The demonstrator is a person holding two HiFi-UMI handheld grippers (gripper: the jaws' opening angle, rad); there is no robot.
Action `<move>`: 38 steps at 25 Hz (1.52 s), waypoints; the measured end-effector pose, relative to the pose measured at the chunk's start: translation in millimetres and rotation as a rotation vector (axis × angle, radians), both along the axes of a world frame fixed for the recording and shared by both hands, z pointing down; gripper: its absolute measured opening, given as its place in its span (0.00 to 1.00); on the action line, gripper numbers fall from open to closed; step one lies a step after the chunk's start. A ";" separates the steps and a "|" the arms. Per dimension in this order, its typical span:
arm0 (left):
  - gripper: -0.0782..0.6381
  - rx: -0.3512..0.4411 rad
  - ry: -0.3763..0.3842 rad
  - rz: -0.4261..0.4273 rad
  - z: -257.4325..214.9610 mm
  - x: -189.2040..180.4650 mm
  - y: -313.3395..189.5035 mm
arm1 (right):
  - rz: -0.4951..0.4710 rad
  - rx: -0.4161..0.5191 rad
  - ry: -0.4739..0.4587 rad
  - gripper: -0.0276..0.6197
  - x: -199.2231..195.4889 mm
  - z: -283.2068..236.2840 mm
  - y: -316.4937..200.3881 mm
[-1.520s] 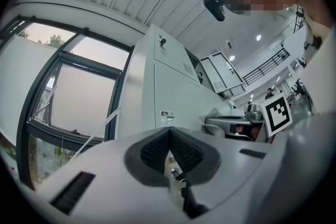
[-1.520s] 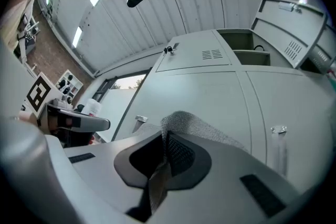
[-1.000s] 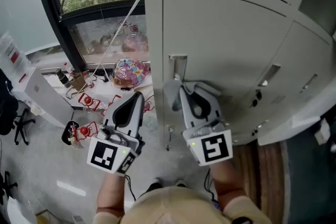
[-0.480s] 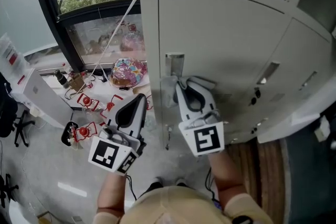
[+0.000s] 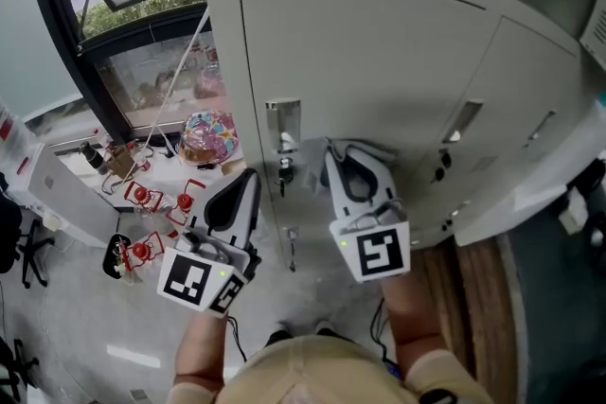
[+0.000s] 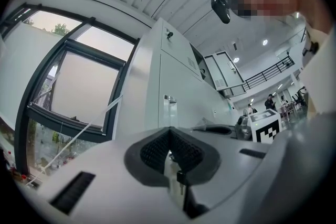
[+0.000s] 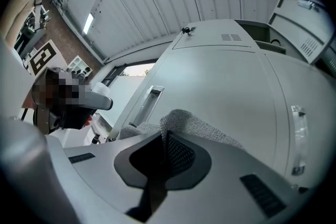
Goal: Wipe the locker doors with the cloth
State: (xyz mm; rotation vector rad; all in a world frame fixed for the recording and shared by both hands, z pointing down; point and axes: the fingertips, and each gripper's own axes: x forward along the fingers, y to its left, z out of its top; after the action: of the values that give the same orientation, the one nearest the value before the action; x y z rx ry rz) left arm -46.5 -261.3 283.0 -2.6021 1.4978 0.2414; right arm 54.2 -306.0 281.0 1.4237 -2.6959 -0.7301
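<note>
Right gripper [image 7: 165, 135] first: in its own view the jaws are clamped together on the grey woven cloth [image 7: 202, 126]. The cloth bunches up over the tips and spills out toward two o'clock and nine o'clock. It sits right at the face of the pale grey metal locker door [image 7: 231, 81]; whether it presses on the metal, I can't tell. The door's recessed metal handle [image 7: 147, 105] stands at ten o'clock from the cloth, and a row of vent slots [image 7: 231, 37] shows up at twelve.

Over to the left gripper view: the left gripper [image 6: 169, 136] has its ribbed black pads closed on each other, with nothing held between them. The locker rises at twelve o'clock, and a dark-framed window [image 6: 68, 92] fills the nine o'clock side.

Now the head view. Both tools sit low in the picture with their tips aimed at twelve o'clock. The left gripper, at seven o'clock, hangs over the pale floor [image 5: 85, 298], off the locker's left edge and apart from the door. The right gripper is at five o'clock from centre, up at the lower part of the door. It is just to the three o'clock side of the small keyed lock [image 5: 282, 171] under the handle. At ten o'clock, a colourful round object [image 5: 206, 135] and small red items [image 5: 142, 197] lie on the floor below the window.
</note>
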 end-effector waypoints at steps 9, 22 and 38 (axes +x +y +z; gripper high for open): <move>0.10 0.003 -0.004 0.049 -0.4 20.5 -9.5 | 0.125 -0.021 -0.046 0.05 53.2 -0.6 -9.8; 0.10 -0.005 0.003 0.066 4.0 26.6 -11.1 | 0.227 -0.051 -0.097 0.05 96.5 0.2 -11.7; 0.10 -0.049 0.021 -0.076 24.0 -24.1 4.1 | -0.003 -0.128 -0.126 0.05 16.1 21.5 24.4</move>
State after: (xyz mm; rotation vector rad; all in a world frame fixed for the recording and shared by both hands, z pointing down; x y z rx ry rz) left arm -70.6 -257.2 307.0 -2.5806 1.6264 0.2273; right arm 70.3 -281.6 302.5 1.4829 -2.7794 -0.4731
